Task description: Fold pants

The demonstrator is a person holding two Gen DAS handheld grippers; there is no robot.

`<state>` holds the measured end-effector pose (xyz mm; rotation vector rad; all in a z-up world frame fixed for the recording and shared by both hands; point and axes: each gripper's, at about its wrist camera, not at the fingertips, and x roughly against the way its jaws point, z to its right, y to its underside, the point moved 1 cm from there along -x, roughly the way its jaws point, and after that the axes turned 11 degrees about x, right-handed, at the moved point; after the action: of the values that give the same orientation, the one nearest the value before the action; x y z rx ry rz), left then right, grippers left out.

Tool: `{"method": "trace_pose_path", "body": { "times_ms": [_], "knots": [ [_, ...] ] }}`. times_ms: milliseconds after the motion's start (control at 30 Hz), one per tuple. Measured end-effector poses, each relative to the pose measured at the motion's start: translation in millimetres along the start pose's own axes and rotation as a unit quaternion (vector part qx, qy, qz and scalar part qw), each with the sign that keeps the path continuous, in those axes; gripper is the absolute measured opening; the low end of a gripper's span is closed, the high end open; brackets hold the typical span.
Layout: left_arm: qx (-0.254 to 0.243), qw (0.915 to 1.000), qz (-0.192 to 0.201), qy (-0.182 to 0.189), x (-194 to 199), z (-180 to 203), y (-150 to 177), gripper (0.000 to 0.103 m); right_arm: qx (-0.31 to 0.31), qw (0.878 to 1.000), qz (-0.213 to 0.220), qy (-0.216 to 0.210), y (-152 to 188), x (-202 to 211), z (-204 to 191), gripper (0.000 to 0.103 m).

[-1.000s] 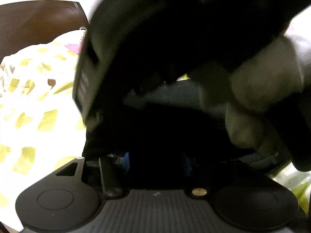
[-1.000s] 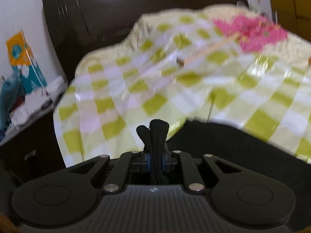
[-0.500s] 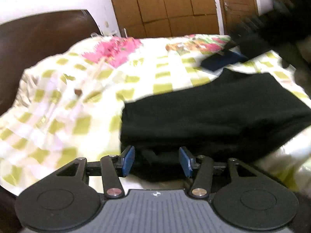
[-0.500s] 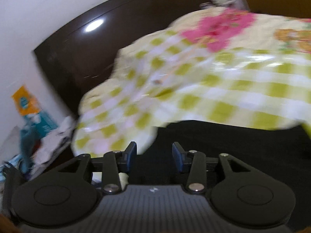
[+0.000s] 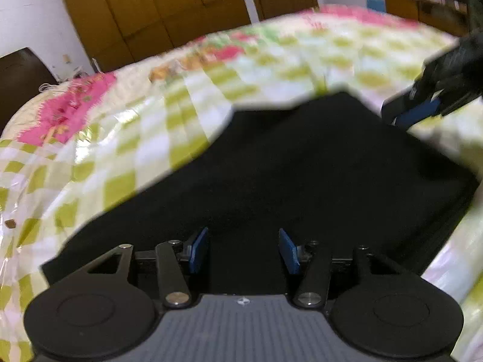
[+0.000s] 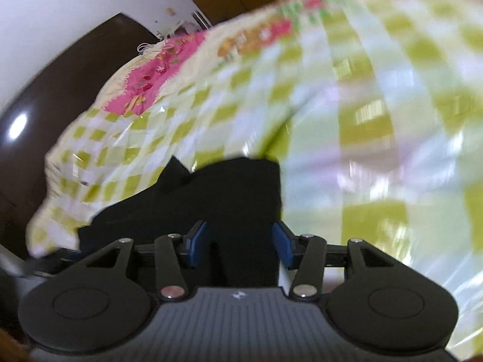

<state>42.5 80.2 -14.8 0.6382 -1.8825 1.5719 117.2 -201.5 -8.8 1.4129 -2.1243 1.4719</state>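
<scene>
The black pants (image 5: 302,181) lie folded and flat on the green-and-white checked bed sheet (image 5: 120,150). My left gripper (image 5: 244,250) hovers over their near edge. Its jaws are opening, with only the cloth lying below between the blue pads (image 5: 199,249). My right gripper (image 5: 404,114) shows blurred at the pants' far right corner in the left wrist view. In the right wrist view the right gripper (image 6: 239,242) is over a narrow end of the pants (image 6: 235,199). Its jaws are opening and its pads are clear of the cloth.
Brown wardrobe doors (image 5: 151,15) stand behind the bed. A dark headboard (image 6: 60,96) runs along the bed's left end. The sheet has a pink floral patch (image 5: 69,111). A small brown speck (image 5: 10,224) lies on the sheet at the left.
The right gripper was shut on a fold of black cloth and has let it go. The lifted pants that filled the left view now lie flat. Both grippers have swung sideways.
</scene>
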Motion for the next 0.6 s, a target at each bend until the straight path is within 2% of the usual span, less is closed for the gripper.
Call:
{"method": "trace_pose_path", "body": {
  "times_ms": [100,233,333,400,500,567,600],
  "knots": [
    [-0.002,1.0000,-0.009,-0.002,2.1,-1.4,1.3,0.065,-0.038,0.998,-0.024,-0.041,10.4,-12.0,15.2,0.052],
    [-0.003,0.9999,-0.010,-0.011,10.4,-4.9,-0.9,0.066,-0.080,0.991,-0.031,-0.104,15.7,-13.2,30.8,0.058],
    [-0.011,0.9999,-0.004,-0.013,9.5,-1.7,-6.5,0.065,-0.090,0.984,-0.051,-0.145,15.2,-12.4,37.9,0.065],
    [-0.010,0.9999,-0.013,-0.003,0.7,-0.6,-9.5,0.066,-0.095,0.980,-0.065,-0.164,14.9,-15.9,42.6,0.070],
    [-0.019,0.9997,-0.015,-0.005,-1.5,3.8,-8.9,0.065,-0.097,0.973,-0.076,-0.194,11.6,-29.5,36.4,0.076],
    [-0.018,0.9997,-0.018,-0.005,-0.5,3.6,-8.8,0.066,-0.119,0.967,-0.071,-0.212,14.2,-40.4,34.7,0.072],
    [-0.015,0.9997,-0.021,-0.005,-0.4,3.2,-8.4,0.066,-0.131,0.965,-0.071,-0.218,15.6,-45.7,33.8,0.060]
  ]
}}
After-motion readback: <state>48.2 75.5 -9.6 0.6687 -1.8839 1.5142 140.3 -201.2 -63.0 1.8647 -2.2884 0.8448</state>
